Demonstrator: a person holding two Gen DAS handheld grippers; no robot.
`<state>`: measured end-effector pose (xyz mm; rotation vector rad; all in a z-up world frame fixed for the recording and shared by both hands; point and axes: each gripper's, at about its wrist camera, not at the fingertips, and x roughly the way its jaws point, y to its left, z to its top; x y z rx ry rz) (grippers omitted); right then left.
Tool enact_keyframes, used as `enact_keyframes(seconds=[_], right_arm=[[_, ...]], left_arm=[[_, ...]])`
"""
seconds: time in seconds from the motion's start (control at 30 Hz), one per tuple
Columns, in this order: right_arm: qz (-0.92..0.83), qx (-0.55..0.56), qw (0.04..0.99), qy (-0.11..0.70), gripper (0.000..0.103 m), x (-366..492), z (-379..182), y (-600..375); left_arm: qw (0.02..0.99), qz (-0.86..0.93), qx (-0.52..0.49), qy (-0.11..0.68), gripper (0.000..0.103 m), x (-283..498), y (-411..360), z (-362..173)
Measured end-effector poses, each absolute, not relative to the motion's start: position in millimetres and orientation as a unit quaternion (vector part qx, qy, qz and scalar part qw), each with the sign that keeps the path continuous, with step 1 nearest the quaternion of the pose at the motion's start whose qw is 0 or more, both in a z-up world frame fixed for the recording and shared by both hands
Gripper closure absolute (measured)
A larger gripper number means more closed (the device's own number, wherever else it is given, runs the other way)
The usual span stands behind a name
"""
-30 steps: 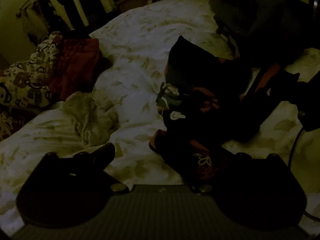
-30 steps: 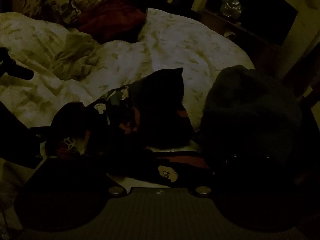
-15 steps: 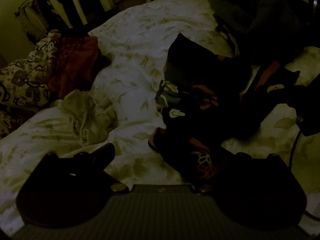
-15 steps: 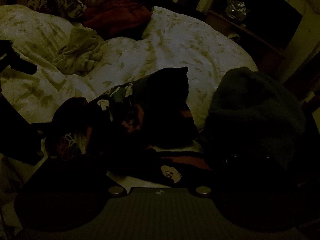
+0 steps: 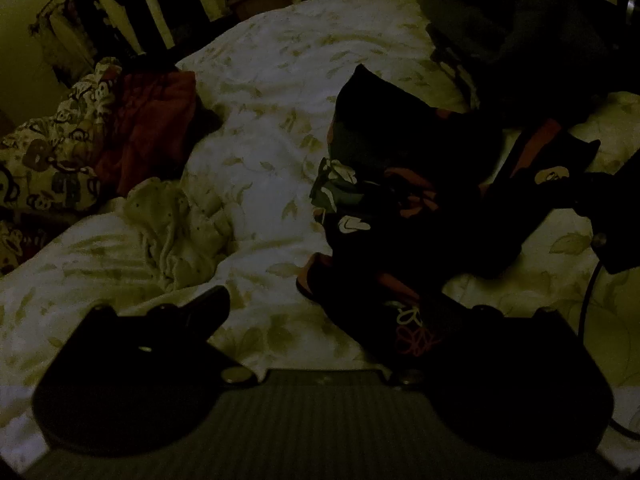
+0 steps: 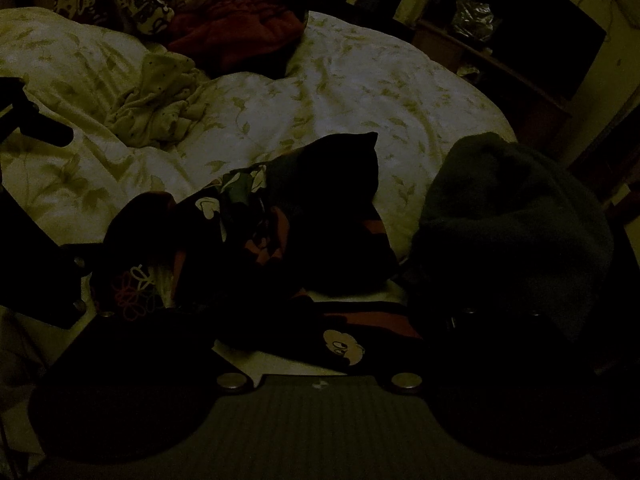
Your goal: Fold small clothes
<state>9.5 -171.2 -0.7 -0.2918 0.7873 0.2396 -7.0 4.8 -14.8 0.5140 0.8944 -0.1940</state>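
A heap of small dark clothes [image 5: 400, 216] lies on the bed, with red stripes, white prints and a flower pattern; it also shows in the right wrist view [image 6: 280, 240]. A dark piece with a cartoon face [image 6: 344, 346] lies nearest the right gripper. A crumpled pale dotted garment [image 5: 172, 228] lies to the left, seen too in the right wrist view [image 6: 156, 100]. My left gripper [image 5: 320, 312] is open, its left finger [image 5: 200, 308] over the bedding and its right side lost against the heap. My right gripper [image 6: 320, 320] sits low over the heap; its fingers are too dark to make out.
The bed has a white duvet with a leaf print [image 5: 272, 120]. A cartoon-print pillow [image 5: 48, 152] and a dark red quilted cloth [image 5: 152, 132] lie at the head. A large dark bundle [image 6: 516, 216] sits at the bed's right. A clothes rack [image 5: 100, 12] and shelves [image 6: 500, 60] stand behind.
Both grippers have drifted slightly, the right one forward toward the heap. The clothes have not moved and neither gripper has taken hold of anything.
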Motion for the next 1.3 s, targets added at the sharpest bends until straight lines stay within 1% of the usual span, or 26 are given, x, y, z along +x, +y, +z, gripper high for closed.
enact_keyframes(seconds=[1.3], right_arm=[[0.118,-0.139,0.908,0.378,0.0,11.6,-4.4,-168.5]], left_arm=[[0.863,-0.095,0.244,0.431,0.0,-4.9,3.7,-19.4]])
